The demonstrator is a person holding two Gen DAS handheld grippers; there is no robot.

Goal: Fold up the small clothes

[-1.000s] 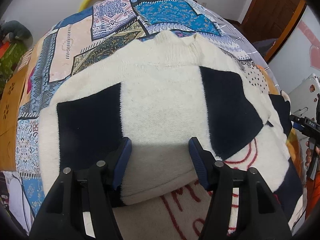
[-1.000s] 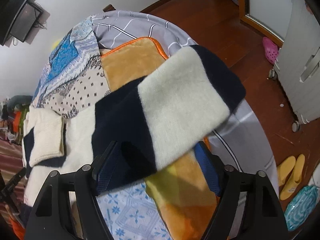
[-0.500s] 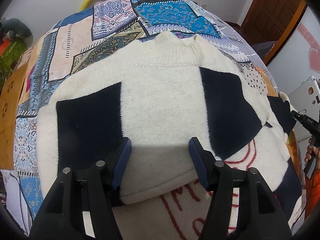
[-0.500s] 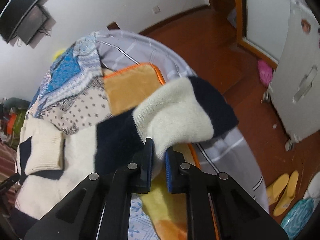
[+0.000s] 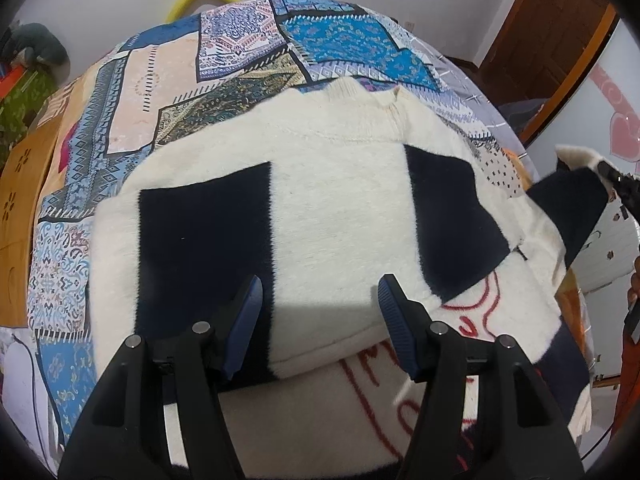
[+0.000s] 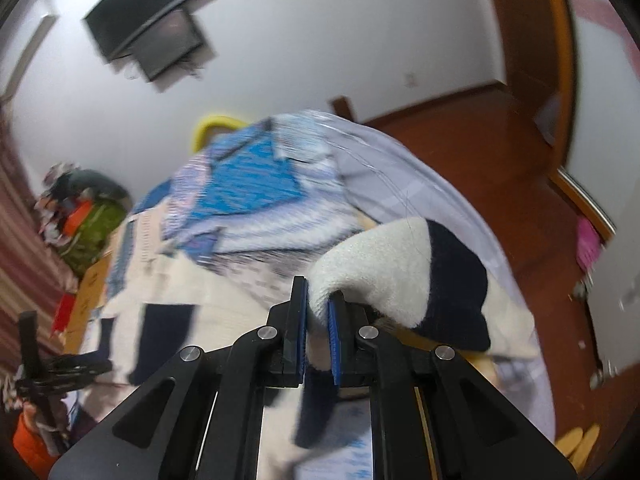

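Observation:
A cream sweater (image 5: 336, 208) with navy blocks lies spread on the patchwork bedspread (image 5: 152, 88), its lower part showing red stitching. My left gripper (image 5: 318, 300) hovers over the sweater's folded edge, open, nothing between its blue pads. In the right wrist view my right gripper (image 6: 318, 312) is shut on the cream-and-navy sleeve (image 6: 404, 264), which is lifted off the bed and droops to the right. The raised sleeve (image 5: 572, 196) also appears at the right edge of the left wrist view, held by the other gripper. The right wrist view is blurred.
The bed's grey sheet edge (image 6: 420, 176) drops to a wooden floor (image 6: 532, 208) on the right. A wall-mounted screen (image 6: 156, 36) hangs behind. Cluttered bags (image 6: 88, 216) sit far left. A brown door (image 5: 552, 32) and a white cabinet (image 5: 612, 248) stand right of the bed.
My right gripper shut on the sleeve, then rose and tilted up, lifting the sleeve off the bed. The left gripper stayed open and shifted only slightly over the sweater.

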